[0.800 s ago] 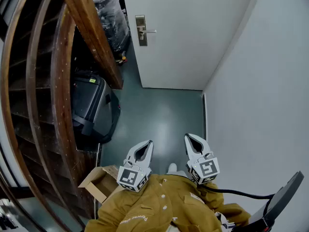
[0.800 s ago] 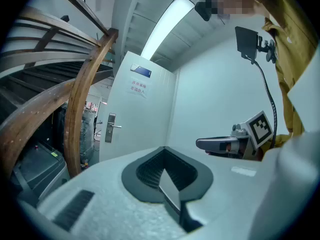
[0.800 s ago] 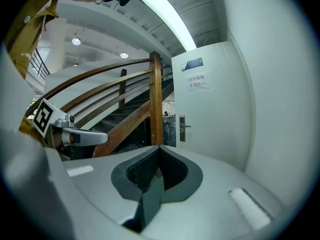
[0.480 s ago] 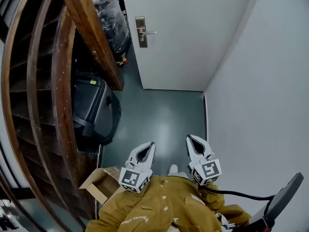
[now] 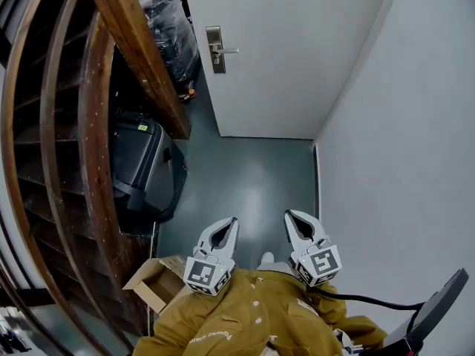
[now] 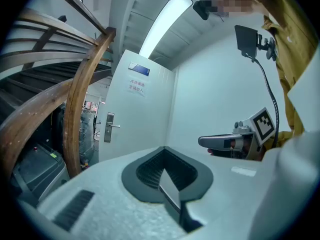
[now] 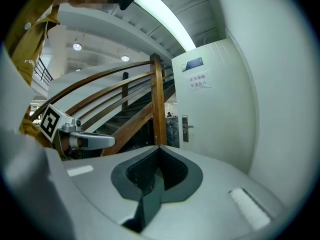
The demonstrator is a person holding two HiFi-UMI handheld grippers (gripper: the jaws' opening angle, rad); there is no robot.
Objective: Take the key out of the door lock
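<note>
Both grippers are held low in front of the person's jacket (image 5: 245,317), pointing at the door (image 5: 297,50) across the floor (image 5: 245,184). The left gripper (image 5: 228,222) is clenched with nothing between its jaws; the right gripper (image 5: 290,215), just beside it, is likewise clenched and empty. The lock plate (image 5: 215,49) with its handle (image 5: 230,50) sits on the door's left edge, well apart from both grippers. The key is too small to make out there. A wooden stair rail (image 5: 141,58) runs along the left.
</note>
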